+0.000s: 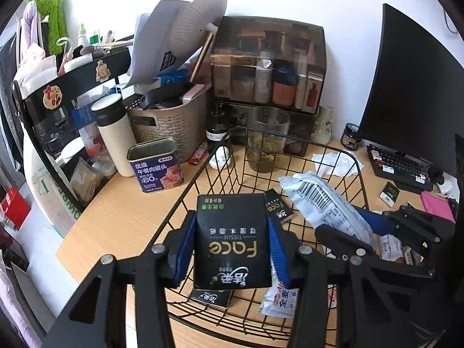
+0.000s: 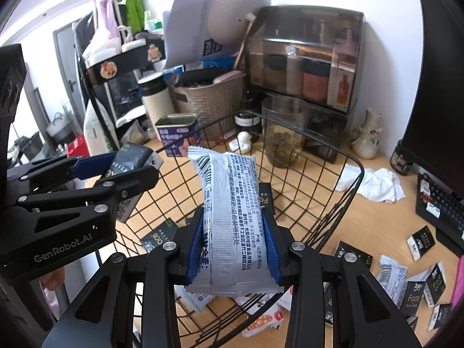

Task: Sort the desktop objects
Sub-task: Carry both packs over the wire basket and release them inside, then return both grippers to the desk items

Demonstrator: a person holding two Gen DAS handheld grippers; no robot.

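Observation:
My left gripper (image 1: pixel 232 232) is shut on a black "Face" tissue pack (image 1: pixel 232 240) and holds it above the black wire basket (image 1: pixel 232 133). My right gripper (image 2: pixel 235 232) is shut on a silver snack packet (image 2: pixel 232 217), also above the basket (image 2: pixel 356 159). Each gripper shows in the other's view: the right one with the packet (image 1: pixel 324 203), the left one (image 2: pixel 110 171) with the tissue pack (image 2: pixel 130 156). More tissue packs (image 1: pixel 278 208) and snack packets (image 1: pixel 278 301) lie in the basket. Several tissue packs (image 2: pixel 420 240) lie loose on the desk to the right.
Behind the basket stand a blue luncheon meat tin (image 1: pixel 156 165), a white flask (image 1: pixel 113 136), a woven bin (image 1: pixel 174 121), a glass jar (image 1: pixel 268 139) and a smoked cosmetics cabinet (image 1: pixel 269 63). A crumpled tissue (image 2: pixel 374 182), keyboard (image 1: pixel 400 165) and monitor (image 1: pixel 414 87) are at right.

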